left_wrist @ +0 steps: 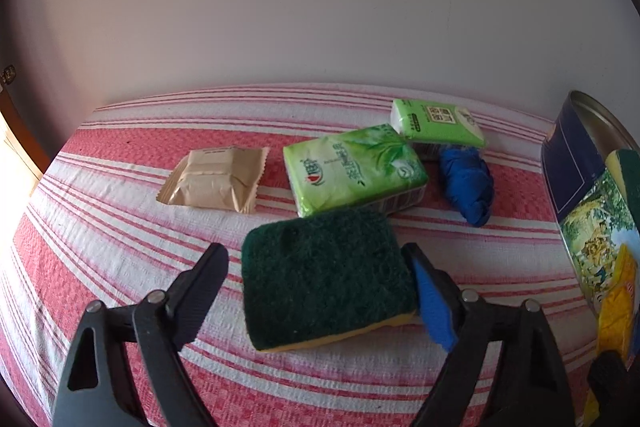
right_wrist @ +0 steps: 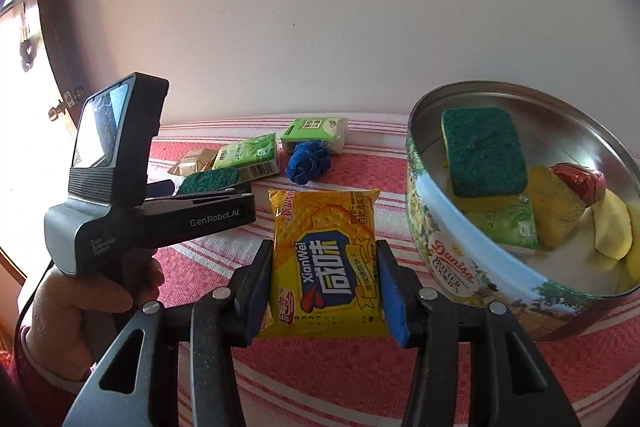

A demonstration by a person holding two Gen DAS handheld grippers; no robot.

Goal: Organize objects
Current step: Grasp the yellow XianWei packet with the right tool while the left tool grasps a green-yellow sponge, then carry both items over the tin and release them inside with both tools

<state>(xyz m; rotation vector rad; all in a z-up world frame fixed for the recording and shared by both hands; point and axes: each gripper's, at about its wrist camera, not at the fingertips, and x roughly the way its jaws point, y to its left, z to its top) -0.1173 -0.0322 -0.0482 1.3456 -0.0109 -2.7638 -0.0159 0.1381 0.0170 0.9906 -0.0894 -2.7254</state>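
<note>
Gripping a yellow cracker packet (right_wrist: 324,259) just beside the cookie tin (right_wrist: 440,259), the right gripper (right_wrist: 324,267) is clamping it while the left gripper (left_wrist: 320,287) is straddling, wide, a green sponge (left_wrist: 324,275) lying on the striped cloth (left_wrist: 120,227).

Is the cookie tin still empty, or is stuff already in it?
Partly filled. The lidless cookie tin already holds a green sponge, a green pack and several snack pieces.

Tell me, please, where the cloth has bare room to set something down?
Free: the striped cloth left of and in front of the tan packet, and the near strip below the sponge. Crowded: the back right, where two tissue packs, the blue bundle and the tin cluster.
</note>
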